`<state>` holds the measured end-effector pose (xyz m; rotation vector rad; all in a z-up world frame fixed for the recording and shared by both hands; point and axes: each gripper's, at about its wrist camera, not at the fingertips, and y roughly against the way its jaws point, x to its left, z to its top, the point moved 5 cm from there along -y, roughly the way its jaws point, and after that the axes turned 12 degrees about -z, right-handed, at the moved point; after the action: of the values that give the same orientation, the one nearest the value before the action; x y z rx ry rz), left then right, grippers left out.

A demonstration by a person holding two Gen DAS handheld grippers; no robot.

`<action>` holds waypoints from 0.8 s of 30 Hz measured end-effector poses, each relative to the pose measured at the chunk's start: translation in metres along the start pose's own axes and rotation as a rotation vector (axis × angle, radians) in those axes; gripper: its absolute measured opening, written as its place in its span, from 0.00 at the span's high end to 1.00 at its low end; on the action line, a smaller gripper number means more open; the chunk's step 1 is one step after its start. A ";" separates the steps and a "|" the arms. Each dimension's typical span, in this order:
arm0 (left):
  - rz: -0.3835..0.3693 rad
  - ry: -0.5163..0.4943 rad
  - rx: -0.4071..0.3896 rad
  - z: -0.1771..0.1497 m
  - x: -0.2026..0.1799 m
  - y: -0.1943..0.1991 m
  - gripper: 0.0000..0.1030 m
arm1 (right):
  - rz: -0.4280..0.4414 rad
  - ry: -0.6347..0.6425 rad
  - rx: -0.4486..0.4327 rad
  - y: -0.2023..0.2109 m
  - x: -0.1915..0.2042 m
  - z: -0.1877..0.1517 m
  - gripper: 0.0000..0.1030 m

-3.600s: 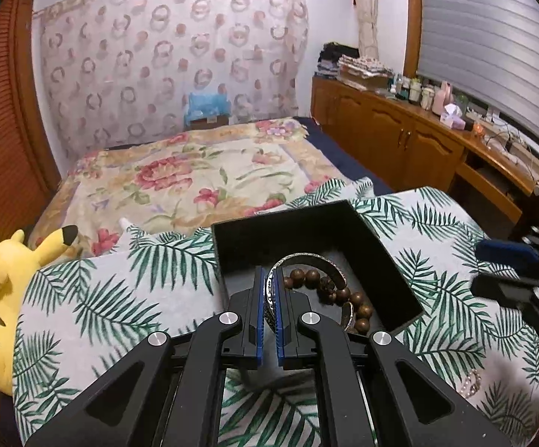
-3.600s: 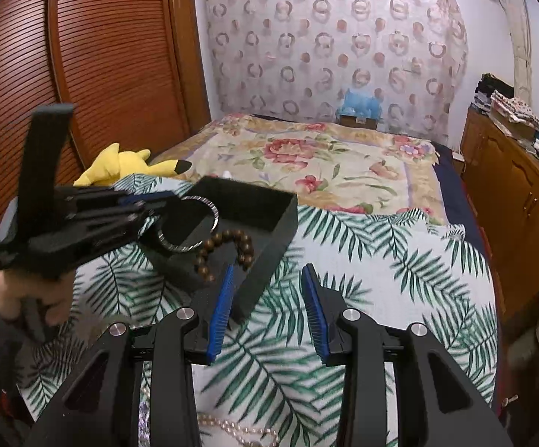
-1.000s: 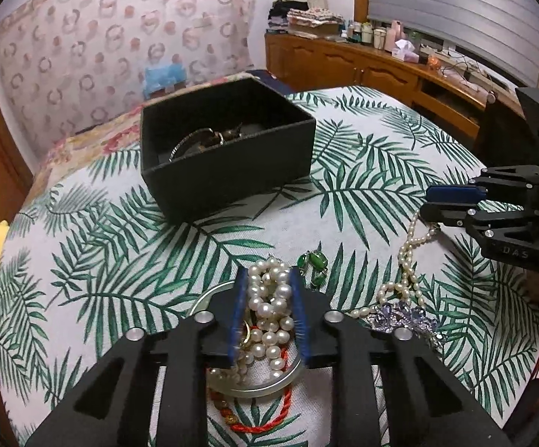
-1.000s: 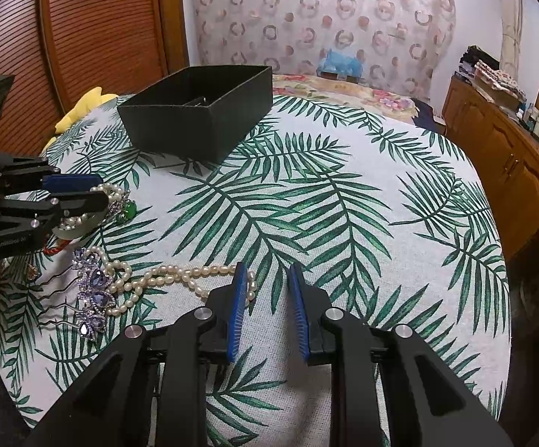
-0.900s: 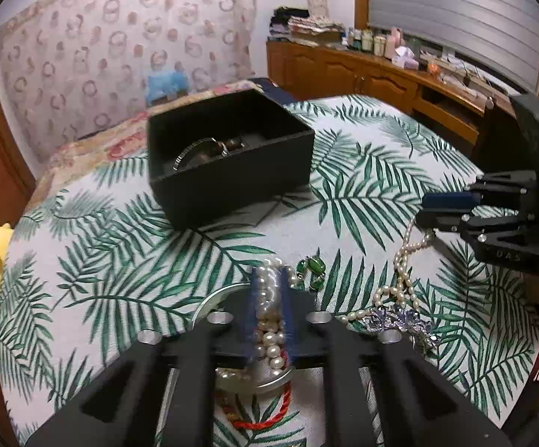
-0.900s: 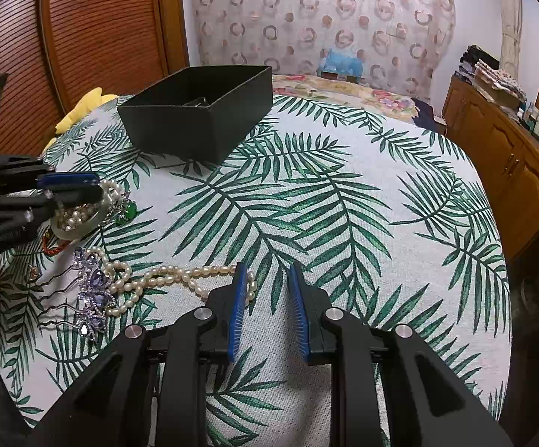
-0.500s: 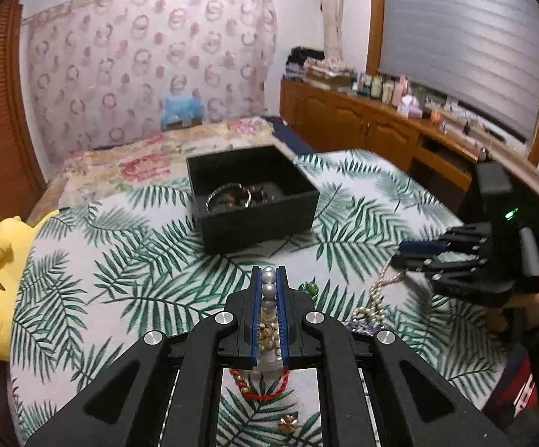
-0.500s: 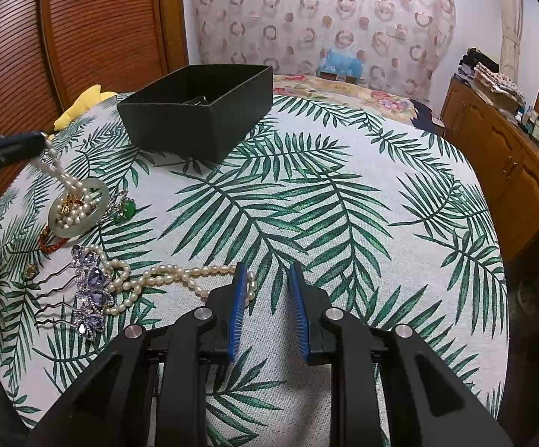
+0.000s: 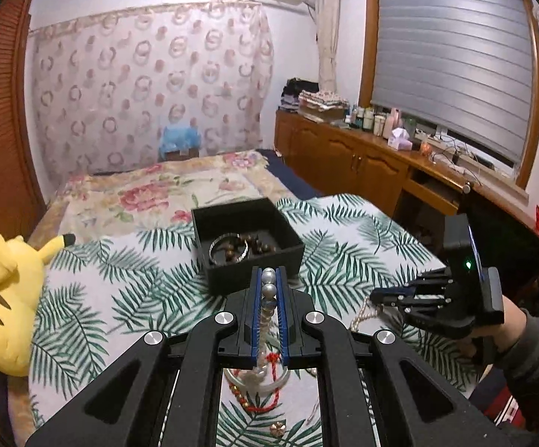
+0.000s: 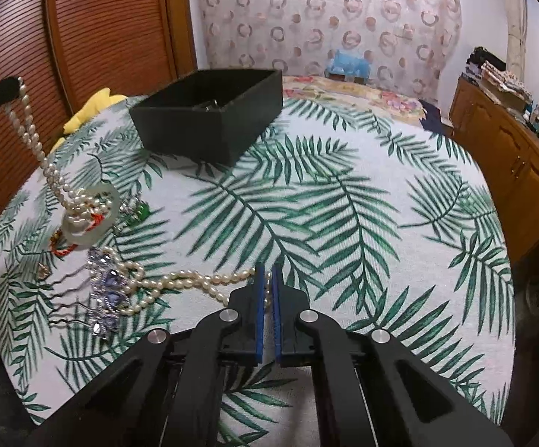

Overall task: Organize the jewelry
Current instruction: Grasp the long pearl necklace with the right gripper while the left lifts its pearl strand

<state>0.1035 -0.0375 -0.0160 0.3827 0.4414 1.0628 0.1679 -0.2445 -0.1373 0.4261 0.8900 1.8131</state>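
Note:
My left gripper [image 9: 268, 273] is shut on a pearl strand [image 9: 268, 289] and holds it high above the table; in the right wrist view the strand [image 10: 31, 138] hangs down to a pale jade bangle [image 10: 90, 219]. My right gripper [image 10: 265, 273] is shut on the end of a long pearl necklace [image 10: 195, 281] that lies on the palm-leaf cloth. The black box [image 9: 247, 238] stands beyond, holding a silver bangle [image 9: 228, 249] and brown beads. The box also shows in the right wrist view [image 10: 209, 126].
A purple jewelled hair comb [image 10: 101, 298], a green stone piece [image 10: 139, 212] and a red cord [image 10: 64, 249] lie at the table's left. A yellow plush toy [image 9: 5, 298] sits at the left edge. A bed and wooden cabinets lie beyond.
My left gripper closed on the pearl strand and lifted it high off the bangle. My right gripper closed on the end of the long pearl necklace.

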 end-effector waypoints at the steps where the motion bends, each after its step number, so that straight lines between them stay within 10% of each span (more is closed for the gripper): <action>1: 0.001 -0.005 -0.006 0.003 0.000 0.002 0.94 | 0.004 -0.002 -0.013 0.005 0.000 0.003 0.96; 24: 0.026 -0.069 -0.119 0.064 -0.015 0.045 0.94 | 0.049 0.029 -0.276 0.118 0.013 0.098 0.96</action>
<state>0.0967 -0.0371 0.0635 0.3192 0.3111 1.0918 0.1500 -0.2199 0.0135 0.2484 0.6404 1.9578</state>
